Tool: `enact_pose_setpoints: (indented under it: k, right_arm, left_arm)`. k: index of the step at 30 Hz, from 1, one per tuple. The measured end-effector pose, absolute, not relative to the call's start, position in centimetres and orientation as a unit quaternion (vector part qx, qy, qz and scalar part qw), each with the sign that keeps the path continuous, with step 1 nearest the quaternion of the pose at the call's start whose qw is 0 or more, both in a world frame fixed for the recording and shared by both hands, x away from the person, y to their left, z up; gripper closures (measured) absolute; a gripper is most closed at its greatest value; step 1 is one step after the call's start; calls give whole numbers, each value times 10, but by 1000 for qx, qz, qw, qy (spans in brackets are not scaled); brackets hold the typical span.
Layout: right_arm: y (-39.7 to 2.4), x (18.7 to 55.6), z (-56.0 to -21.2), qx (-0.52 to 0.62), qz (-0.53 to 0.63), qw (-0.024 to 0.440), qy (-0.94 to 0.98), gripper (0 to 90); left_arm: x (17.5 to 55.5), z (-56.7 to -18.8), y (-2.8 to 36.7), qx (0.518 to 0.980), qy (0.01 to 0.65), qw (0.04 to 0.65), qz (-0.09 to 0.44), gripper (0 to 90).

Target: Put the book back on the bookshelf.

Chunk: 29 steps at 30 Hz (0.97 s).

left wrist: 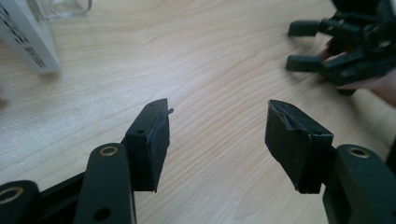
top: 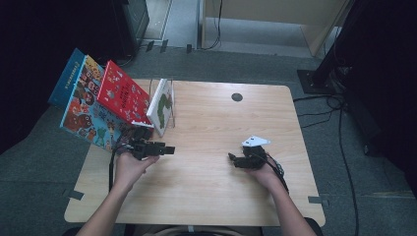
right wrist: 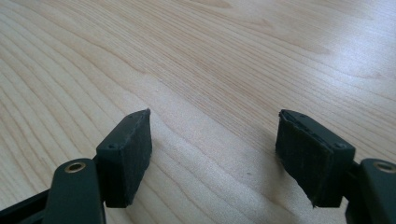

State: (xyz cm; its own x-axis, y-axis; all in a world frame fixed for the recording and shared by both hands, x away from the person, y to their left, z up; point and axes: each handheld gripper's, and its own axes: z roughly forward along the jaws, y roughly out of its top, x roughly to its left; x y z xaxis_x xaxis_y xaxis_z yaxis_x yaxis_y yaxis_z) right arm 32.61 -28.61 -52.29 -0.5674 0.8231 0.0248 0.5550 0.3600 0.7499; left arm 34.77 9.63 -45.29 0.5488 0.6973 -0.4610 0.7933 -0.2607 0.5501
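No legible text anywhere. White book (left wrist: 28, 37) edge carries dark printed characters in left gripper view, too blurred to read. Blue book (top: 66, 78) spine has a line of print, too small. Red book (top: 123, 96) cover: pictures, title unreadable.

Your left gripper (top: 156, 149) and right gripper (top: 241, 161): black throughout, brass-coloured screw eyes on the jaw arms; a pale grey three-cornered plate (top: 255, 141) tops the right one. Your table (top: 216, 123): light wood with wavy grain and a dark round spot (top: 237, 97). Your books: a red cover (top: 123, 93) speckled with small figures; a blue cover (top: 83, 108) crowded with cartoon faces; a white book (top: 162, 105) with a green motif.
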Motion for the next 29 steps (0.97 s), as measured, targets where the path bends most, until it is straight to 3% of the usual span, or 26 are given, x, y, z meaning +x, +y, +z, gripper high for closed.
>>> enact_pose_setpoints:
  k: [13,29]
  right_arm:
    - [-285,325,-523,432,369,182,802,267]
    - [-283,326,-523,432,368,181,803,247]
  left_arm:
    - [344,-492,95,801,465,372,-62,401]
    - [338,-503,99,808,452,376,-32,386]
